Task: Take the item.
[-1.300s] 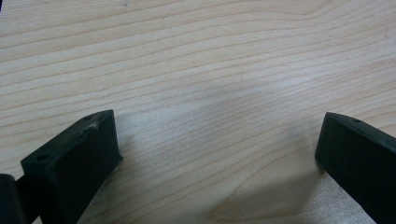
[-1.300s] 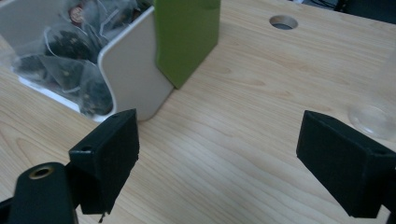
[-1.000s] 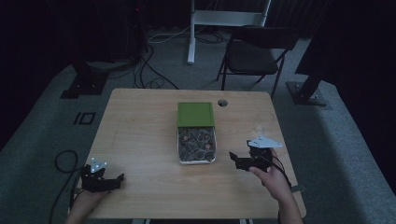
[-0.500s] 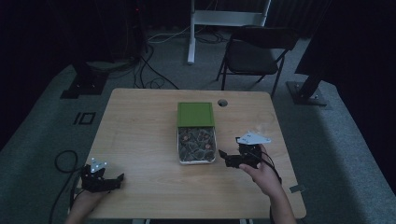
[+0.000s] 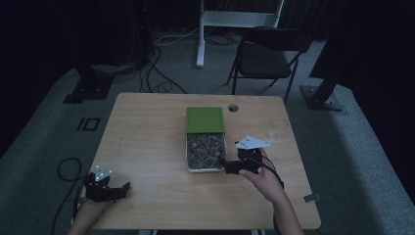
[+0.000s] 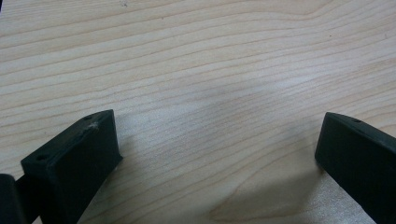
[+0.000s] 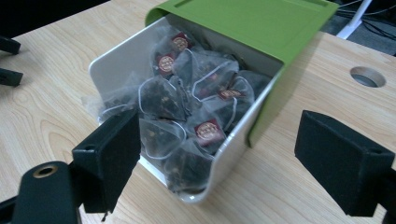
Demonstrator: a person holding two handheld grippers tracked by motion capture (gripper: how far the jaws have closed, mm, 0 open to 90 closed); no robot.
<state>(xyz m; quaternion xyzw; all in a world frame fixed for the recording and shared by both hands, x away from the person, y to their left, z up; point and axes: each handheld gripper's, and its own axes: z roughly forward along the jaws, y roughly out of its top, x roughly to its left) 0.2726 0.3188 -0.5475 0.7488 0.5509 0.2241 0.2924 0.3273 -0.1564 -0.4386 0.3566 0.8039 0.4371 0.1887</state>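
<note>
While our right tongs (image 7: 215, 154) hang with their jaws spread wide and nothing between them, they point at the near corner of the white tin (image 7: 112, 60) of tea bags (image 7: 187, 107), which suggests we are lining up to pick a bag or steady the tin. From the high view the tin (image 5: 187, 156) sits in the middle of the surface (image 5: 147, 127), just left of the right tongs (image 5: 229, 168). Its green lid (image 5: 205, 120) is slid back toward the far side, leaving the near half open so the pyramid bags with their small red tags are within reach. We judge the lid was left partly on as a sliding cover rather than removed.

Our left tongs (image 5: 123, 188) rest near the front left corner, well apart from the tin, also spread wide over bare wood (image 6: 210, 93), apparently waiting their turn.

The surface is pale wood grain with a round cable hole (image 5: 233, 107) near the far edge. Around it the room is dim: grey carpet, a folding chair (image 5: 266, 54) beyond the far edge, a white stand (image 5: 205, 19), and cables (image 5: 161, 78) on the floor.
</note>
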